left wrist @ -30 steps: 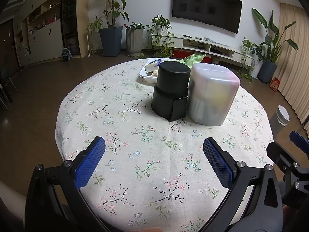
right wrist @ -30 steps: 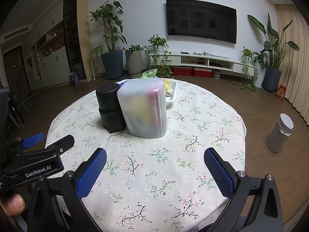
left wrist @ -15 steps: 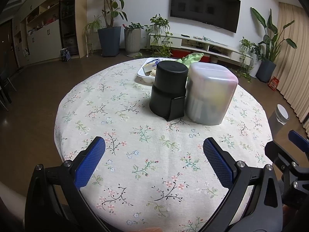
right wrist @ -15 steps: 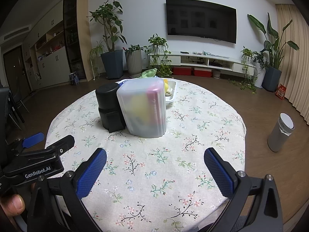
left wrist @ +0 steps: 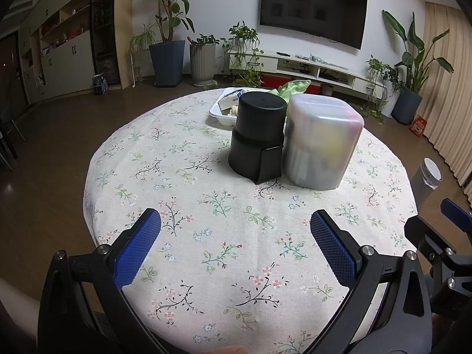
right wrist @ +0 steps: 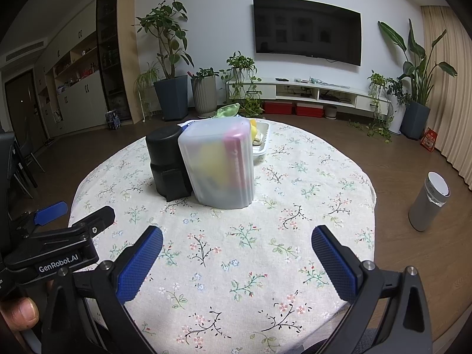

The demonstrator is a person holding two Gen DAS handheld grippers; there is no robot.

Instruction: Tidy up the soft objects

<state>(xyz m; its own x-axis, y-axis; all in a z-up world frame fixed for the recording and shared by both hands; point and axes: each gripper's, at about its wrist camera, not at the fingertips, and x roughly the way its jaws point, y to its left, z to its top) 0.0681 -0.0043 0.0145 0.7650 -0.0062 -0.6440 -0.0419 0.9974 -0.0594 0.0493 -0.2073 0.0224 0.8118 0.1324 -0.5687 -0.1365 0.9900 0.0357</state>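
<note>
Both tools are held low at the near edge of the round table (left wrist: 124, 153), a staging position from which either can go forward. The left gripper (left wrist: 235, 243) is spread wide and holds nothing; the right gripper (right wrist: 237, 261) likewise stands released and empty.

The soft objects appear to be in two places: coloured shapes inside the frosted container (right wrist: 219, 162), and a green fabric item (left wrist: 293, 87) at the white tray (left wrist: 219, 109) behind it. The frosted container stands touching the black canister (left wrist: 256, 135) at table centre, probably grouped to keep the tray reachable from one side.

The right wrist view shows yellow and pink contents through the frosted wall (the left view renders them only as a blur). The left view shows the tray's near corner, which the containers largely hide from the right. What the tray holds cannot be identified.
</note>
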